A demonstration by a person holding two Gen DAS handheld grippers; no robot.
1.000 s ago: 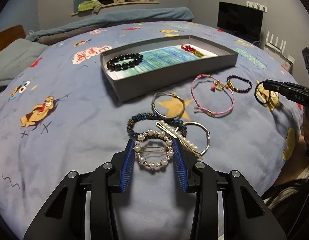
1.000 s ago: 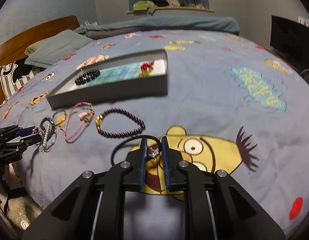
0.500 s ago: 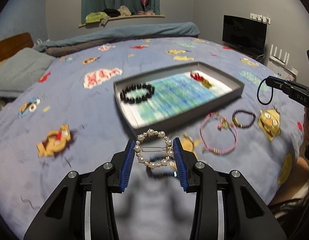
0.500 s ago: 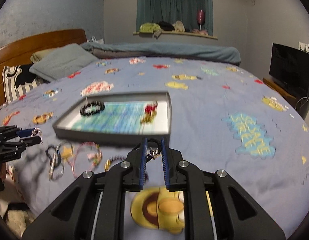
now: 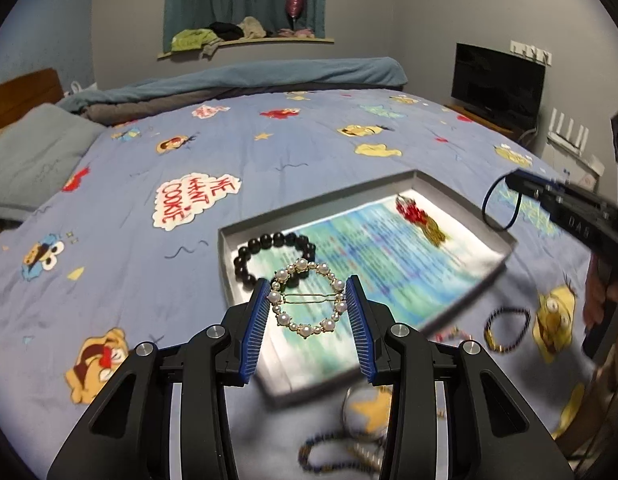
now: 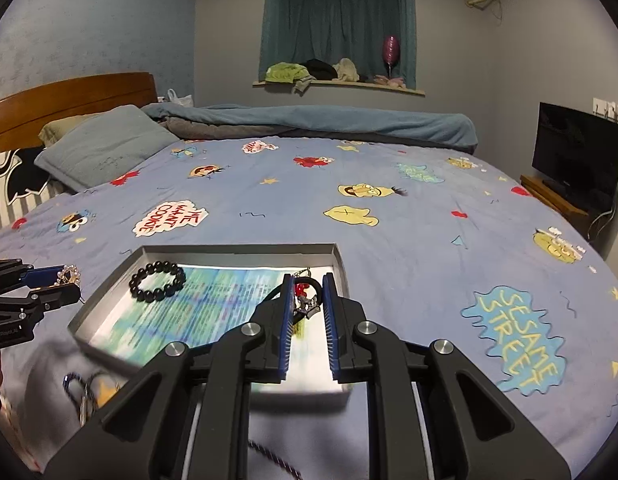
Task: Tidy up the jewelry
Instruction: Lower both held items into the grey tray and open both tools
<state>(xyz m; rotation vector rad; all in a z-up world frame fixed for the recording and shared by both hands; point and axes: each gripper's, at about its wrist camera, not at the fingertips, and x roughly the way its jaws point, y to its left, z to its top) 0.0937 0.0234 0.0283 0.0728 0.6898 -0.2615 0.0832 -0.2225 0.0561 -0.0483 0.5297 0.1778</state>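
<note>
1. The left gripper (image 5: 308, 308) is clenched on a pearl hoop clip (image 5: 307, 298); its blue pads (image 5: 257, 322) press the ring's two sides, and the ring sits at the centre of the left wrist frame, held above the near left corner of the grey tray (image 5: 467, 196).
2. The right gripper (image 6: 306, 308) grasps a black cord loop with a small metal charm (image 6: 305, 307) between nearly closed blue pads (image 6: 284, 320), at the lower centre of the right wrist frame, over the tray's right part.
3. In the tray, a black bead bracelet (image 5: 265, 250) lies at the left end; a red and gold piece (image 5: 421, 220) lies toward the right end, on the blue-green printed liner (image 5: 373, 256).
4. On the blue cartoon bedspread (image 5: 149, 140), in the lower right of the left wrist frame, rest a dark beaded bracelet (image 5: 507, 329) and, blurred near the bottom edge, more bracelets (image 5: 341, 450).
5. A pillow (image 6: 101, 148) lies at the left; a dark screen (image 6: 577, 160) stands at the right.
</note>
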